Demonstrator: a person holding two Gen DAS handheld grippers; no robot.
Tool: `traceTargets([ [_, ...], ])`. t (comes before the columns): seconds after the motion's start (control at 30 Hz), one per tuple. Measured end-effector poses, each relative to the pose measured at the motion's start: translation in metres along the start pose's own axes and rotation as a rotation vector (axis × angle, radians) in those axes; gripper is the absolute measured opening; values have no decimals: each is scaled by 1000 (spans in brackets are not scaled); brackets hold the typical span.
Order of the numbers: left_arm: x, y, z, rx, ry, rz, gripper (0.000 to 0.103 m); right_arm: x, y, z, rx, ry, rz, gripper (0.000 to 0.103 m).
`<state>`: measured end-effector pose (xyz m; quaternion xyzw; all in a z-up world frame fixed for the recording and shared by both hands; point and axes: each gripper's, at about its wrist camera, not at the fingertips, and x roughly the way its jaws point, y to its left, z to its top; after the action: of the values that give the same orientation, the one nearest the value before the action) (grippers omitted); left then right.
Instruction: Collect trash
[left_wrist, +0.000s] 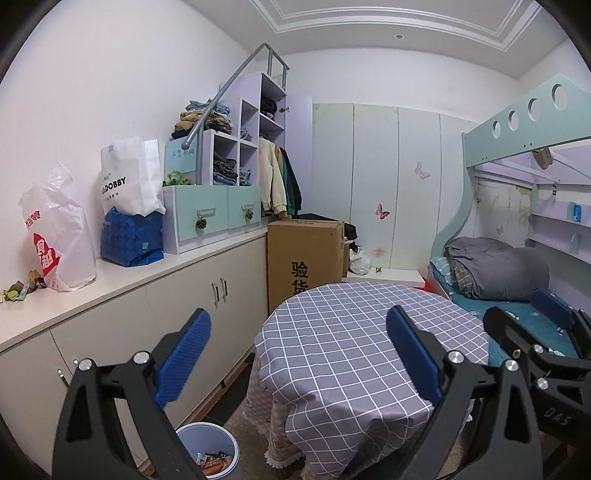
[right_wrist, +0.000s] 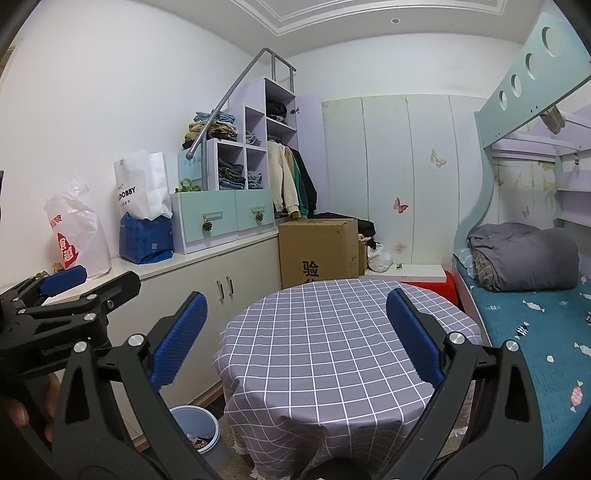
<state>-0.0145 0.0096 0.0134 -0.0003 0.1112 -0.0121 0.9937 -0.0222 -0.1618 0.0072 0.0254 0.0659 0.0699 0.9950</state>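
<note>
A round table with a grey checked cloth (left_wrist: 354, 339) (right_wrist: 332, 339) stands in front of both grippers, and no trash shows on it. A blue-grey bin (left_wrist: 210, 448) (right_wrist: 195, 428) stands on the floor left of the table with wrappers inside. Small scraps (left_wrist: 18, 290) lie on the white counter at the far left. My left gripper (left_wrist: 299, 354) is open and empty above the table's near edge. My right gripper (right_wrist: 295, 339) is open and empty, beside the left one. Each gripper shows at the edge of the other's view.
A white counter with cupboards (left_wrist: 122, 280) runs along the left wall, carrying plastic bags (left_wrist: 59, 240), a blue pack (left_wrist: 133, 236) and a shelf unit with drawers (left_wrist: 214, 210). A cardboard box (left_wrist: 306, 254) stands behind the table. A bunk bed with a grey quilt (right_wrist: 524, 254) fills the right.
</note>
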Motion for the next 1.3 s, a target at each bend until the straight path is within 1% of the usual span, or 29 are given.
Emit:
traceTargets([
  [1.3, 5, 6, 1, 9, 11, 7, 94, 6, -3, -4, -1, 19, 14, 96],
])
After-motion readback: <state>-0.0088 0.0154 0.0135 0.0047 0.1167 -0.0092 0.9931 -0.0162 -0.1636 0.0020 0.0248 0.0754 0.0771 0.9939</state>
